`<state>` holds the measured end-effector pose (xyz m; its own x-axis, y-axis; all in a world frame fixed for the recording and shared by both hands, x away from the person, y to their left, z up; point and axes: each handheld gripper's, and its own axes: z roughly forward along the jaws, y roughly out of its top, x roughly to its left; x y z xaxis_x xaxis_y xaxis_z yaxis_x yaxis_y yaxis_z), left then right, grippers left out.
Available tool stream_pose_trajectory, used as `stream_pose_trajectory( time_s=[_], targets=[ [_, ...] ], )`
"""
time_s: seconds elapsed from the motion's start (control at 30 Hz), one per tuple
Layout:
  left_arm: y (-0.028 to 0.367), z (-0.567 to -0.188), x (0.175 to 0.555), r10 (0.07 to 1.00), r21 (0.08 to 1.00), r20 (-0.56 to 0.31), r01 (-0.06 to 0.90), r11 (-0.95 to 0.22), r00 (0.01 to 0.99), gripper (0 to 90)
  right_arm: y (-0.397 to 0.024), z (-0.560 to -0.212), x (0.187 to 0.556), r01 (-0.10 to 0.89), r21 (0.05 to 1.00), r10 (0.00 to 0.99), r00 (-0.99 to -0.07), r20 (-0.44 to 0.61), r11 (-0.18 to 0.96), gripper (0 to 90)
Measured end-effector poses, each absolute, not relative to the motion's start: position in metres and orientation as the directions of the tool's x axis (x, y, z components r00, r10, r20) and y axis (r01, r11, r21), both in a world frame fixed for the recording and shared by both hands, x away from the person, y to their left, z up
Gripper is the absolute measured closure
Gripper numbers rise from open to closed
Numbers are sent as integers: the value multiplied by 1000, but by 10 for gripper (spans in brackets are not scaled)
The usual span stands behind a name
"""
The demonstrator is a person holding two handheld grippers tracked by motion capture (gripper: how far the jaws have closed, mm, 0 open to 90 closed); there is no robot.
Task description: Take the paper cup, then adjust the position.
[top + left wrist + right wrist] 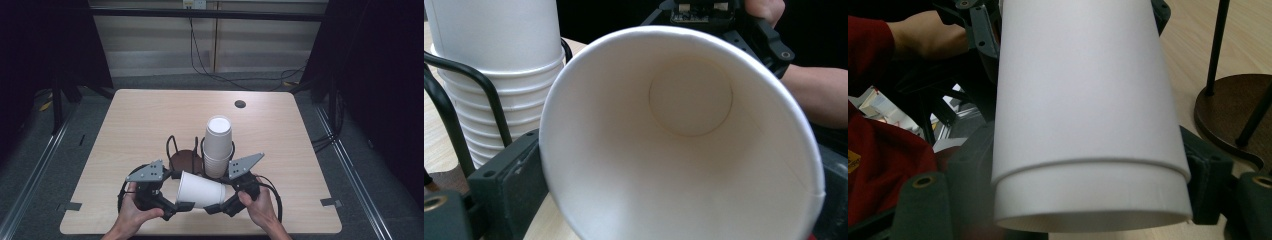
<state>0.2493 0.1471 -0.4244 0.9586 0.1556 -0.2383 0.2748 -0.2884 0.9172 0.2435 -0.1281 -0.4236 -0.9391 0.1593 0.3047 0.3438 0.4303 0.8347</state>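
- The left gripper [181, 206], held in the person's left hand [133, 214] at the near edge of the desk [140, 125], has its fingers [506, 182] closed around the wide rim end of a white paper cup [200, 190]; in the left gripper view the cup's open mouth faces the camera, with a dark finger pressed against each side.
- The paper cup lies on its side between the two grippers, above the desk, its mouth toward the left fingers and its base toward the right ones.
- Just beyond the cup and the fingers stands a black wire cup holder [181, 155] with a round brown base (one ring empty); its other ring holds a stack of white cups [218, 147], upright and well above the wire.
- The right gripper [214, 207], in the right hand [257, 202], grips the cup's narrow end; in the right gripper view its fingers [1205, 172] sit against the cup's two sides near the base.
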Motion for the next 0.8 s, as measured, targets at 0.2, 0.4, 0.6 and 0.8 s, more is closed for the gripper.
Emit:
stream_pose_trajectory(
  time_s=[0.2, 0.4, 0.6, 0.8],
  targets=[
    [148, -424, 250, 151, 913, -250, 285, -291, 956, 54, -127, -424, 245, 346, 831, 157, -938, 308, 436, 249],
    [151, -420, 249, 165, 912, -255, 294, -288, 953, 94, -124, -427, 246, 354, 828, 160, -935, 316, 434, 226],
    [152, -418, 247, 153, 913, -260, 294, -284, 953, 138, -124, -427, 247, 364, 824, 178, -931, 318, 434, 183],
    [152, -416, 246, 154, 908, -257, 293, -300, 954, 144, -125, -426, 244, 355, 830, 173, -935, 310, 431, 154]
  ],
)
